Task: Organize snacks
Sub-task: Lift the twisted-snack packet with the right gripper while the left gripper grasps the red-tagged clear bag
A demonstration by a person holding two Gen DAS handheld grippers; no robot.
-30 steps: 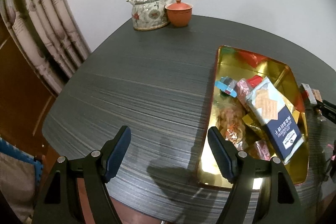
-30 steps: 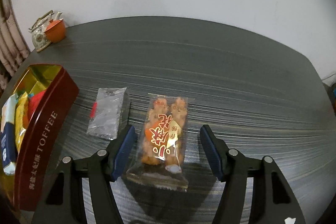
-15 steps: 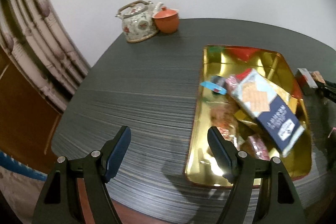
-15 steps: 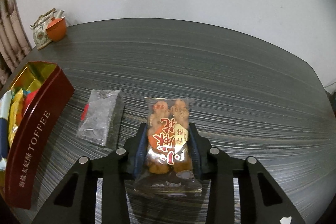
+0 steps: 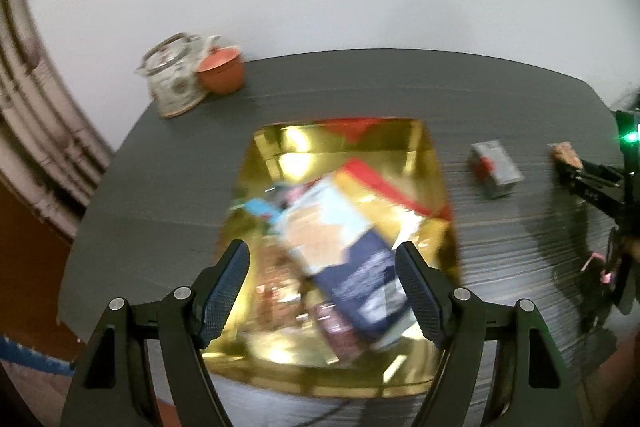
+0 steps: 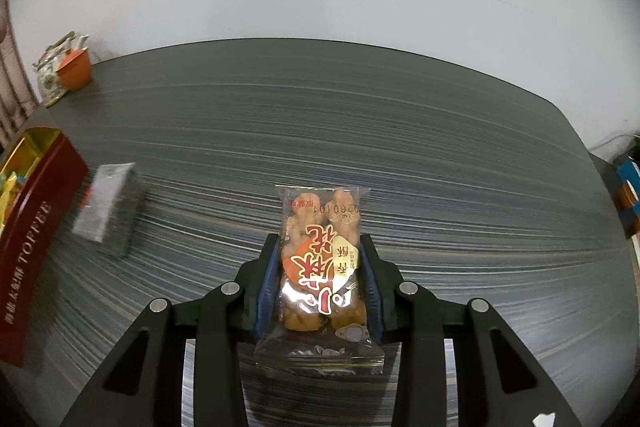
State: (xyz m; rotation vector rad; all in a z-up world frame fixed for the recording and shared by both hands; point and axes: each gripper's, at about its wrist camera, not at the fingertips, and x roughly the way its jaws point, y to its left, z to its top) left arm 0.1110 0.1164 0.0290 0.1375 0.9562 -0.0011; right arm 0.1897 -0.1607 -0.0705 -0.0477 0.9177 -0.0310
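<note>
My right gripper [image 6: 320, 279] is shut on a clear packet of fried twists [image 6: 322, 263] with red and gold print, held over the dark table. A grey foil packet [image 6: 108, 205] lies on the table to its left. Further left stands the red toffee tin [image 6: 28, 247]. In the left wrist view my left gripper [image 5: 324, 287] hangs open above that tin, whose gold inside [image 5: 340, 139] holds several snacks, a blue and white cracker pack [image 5: 344, 255] on top. The grey packet [image 5: 494, 169] and the right gripper [image 5: 576, 173] with its packet show at the right.
A patterned teapot [image 5: 174, 83] and an orange lidded cup [image 5: 222, 71] stand at the table's far left corner by the wall. A curtain [image 5: 36, 131] hangs left of the table. Blue and orange boxes [image 6: 628, 195] sit off the table's right edge.
My right gripper closed on the twists packet and has shifted right with it. My left gripper swung right, from beside the tin to above it, staying open.
</note>
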